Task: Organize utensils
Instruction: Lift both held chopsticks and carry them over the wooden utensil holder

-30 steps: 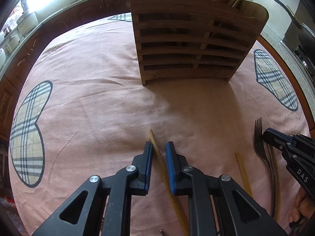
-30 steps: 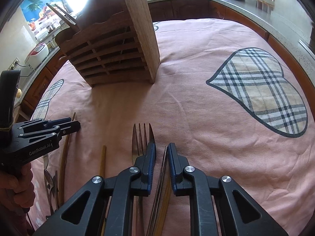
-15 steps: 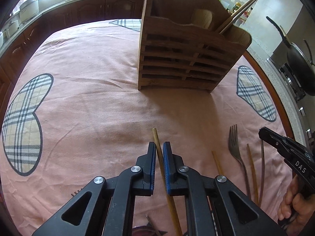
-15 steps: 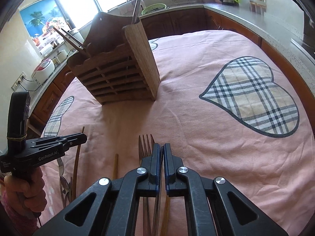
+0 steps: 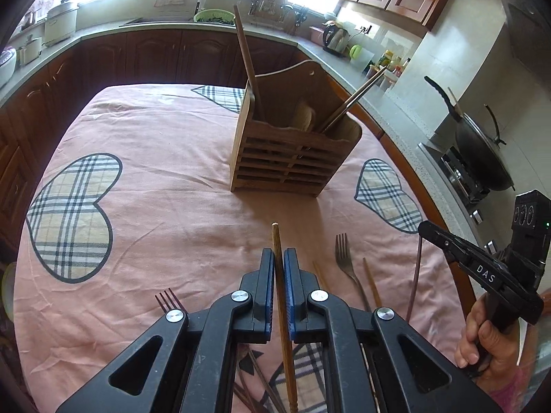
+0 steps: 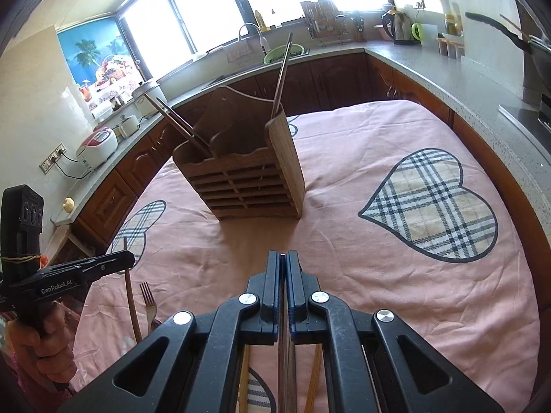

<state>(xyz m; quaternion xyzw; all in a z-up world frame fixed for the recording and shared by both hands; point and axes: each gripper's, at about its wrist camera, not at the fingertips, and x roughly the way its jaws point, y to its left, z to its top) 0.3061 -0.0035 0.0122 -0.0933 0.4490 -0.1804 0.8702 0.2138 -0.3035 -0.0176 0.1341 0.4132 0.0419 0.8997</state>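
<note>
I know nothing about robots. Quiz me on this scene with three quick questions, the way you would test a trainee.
1. True or false: the wooden holder stands empty.
2. Pick one: the left gripper has its jaws shut on A) a spoon, B) a wooden chopstick, C) nothing.
3. Fill in: the silver fork lies flat on the pink ____.

Key: 1 false, utensils stand up out of it. 2 B. 3 tablecloth.
</note>
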